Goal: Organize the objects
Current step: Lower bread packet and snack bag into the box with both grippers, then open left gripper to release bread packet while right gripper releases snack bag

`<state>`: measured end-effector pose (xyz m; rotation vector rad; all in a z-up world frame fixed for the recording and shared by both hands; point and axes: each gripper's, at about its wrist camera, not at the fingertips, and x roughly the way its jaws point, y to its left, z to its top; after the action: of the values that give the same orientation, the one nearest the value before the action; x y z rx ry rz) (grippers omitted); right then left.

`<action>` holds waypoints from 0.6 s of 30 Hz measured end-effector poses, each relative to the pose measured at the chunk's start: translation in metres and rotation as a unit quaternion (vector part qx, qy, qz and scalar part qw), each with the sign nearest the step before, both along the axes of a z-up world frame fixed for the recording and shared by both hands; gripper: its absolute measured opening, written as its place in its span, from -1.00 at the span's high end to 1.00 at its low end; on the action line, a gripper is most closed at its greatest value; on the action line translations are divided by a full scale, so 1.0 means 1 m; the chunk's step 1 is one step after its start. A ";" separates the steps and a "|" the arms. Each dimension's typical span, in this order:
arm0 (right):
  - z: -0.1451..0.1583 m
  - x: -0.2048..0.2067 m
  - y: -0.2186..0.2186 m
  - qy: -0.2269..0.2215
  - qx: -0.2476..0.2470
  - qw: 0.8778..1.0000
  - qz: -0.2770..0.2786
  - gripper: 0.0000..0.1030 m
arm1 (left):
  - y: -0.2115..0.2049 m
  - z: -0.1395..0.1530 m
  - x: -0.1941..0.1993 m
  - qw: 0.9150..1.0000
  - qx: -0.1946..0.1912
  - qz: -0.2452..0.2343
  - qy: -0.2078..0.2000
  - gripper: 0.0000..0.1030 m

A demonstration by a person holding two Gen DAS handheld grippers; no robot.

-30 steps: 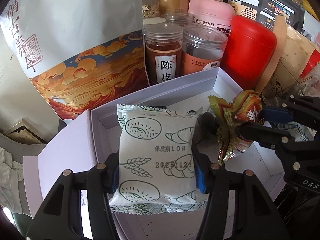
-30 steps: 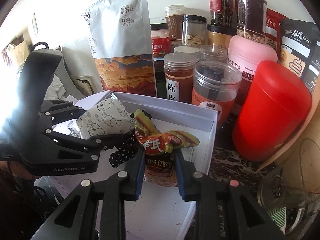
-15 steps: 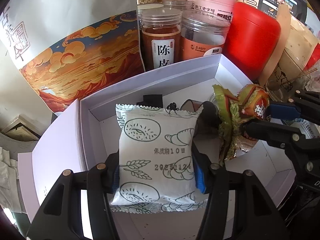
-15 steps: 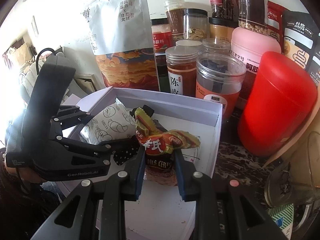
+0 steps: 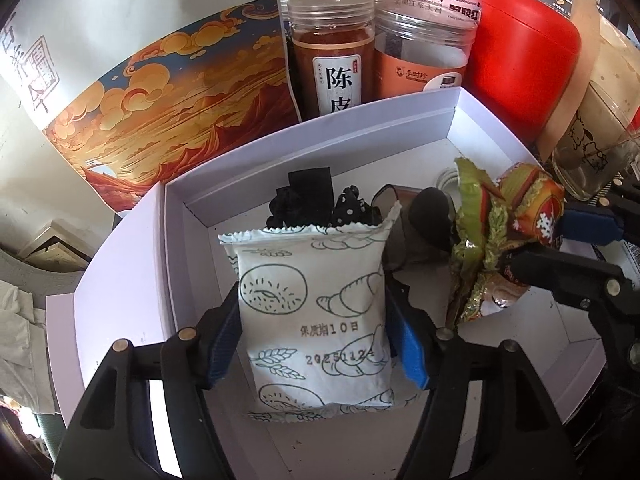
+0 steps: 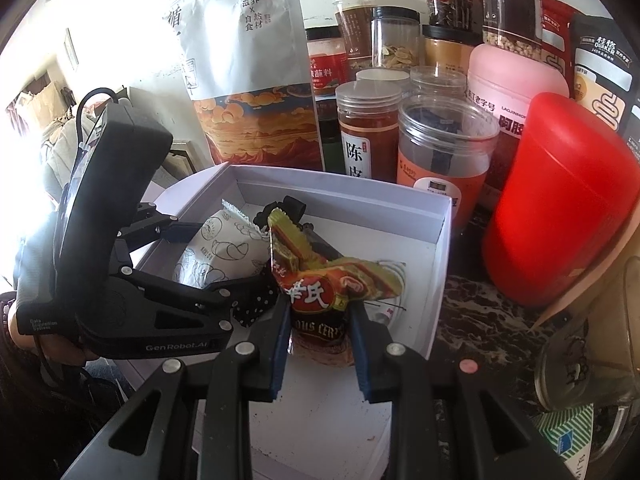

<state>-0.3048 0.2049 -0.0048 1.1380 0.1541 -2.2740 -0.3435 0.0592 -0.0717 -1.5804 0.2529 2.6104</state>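
My left gripper (image 5: 314, 320) is shut on a white bread packet (image 5: 316, 312) printed with pastry drawings, held over the left part of an open white box (image 5: 360, 128). The packet also shows in the right wrist view (image 6: 216, 252). My right gripper (image 6: 318, 324) is shut on a red, green and gold snack wrapper (image 6: 320, 288), held over the box's middle; it also shows in the left wrist view (image 5: 504, 232). Black polka-dot cloth items (image 5: 316, 204) and a dark rounded object (image 5: 432, 216) lie in the box behind the packet.
Behind the box stand a large pouch with orange cloud art (image 5: 160, 80), clear jars with labels (image 5: 332, 52), a pink tub (image 6: 516, 80) and a red canister (image 6: 560, 200). A glass cup (image 6: 588, 356) stands right on the dark marble counter (image 6: 472, 320).
Both grippers have moved down and forward over the box with their packets. The back of the box with its black items has come into view.
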 end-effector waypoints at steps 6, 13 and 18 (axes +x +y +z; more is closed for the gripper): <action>0.000 0.001 0.000 0.001 0.001 1.000 -0.001 0.46 | 0.005 0.006 0.006 1.000 -0.012 -0.003 0.015 -0.29; -0.001 0.000 -0.002 0.006 0.007 1.000 -0.004 0.45 | 0.010 0.016 0.014 0.999 -0.014 -0.007 0.042 -0.39; -0.001 0.000 -0.004 0.017 0.025 0.999 -0.015 0.21 | 0.010 0.022 0.020 0.999 -0.018 0.003 0.048 -0.49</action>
<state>-0.3046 0.2012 -0.0056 1.1358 0.2096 -2.3284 -0.3238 0.0687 -0.0501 -1.4691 0.3050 2.7049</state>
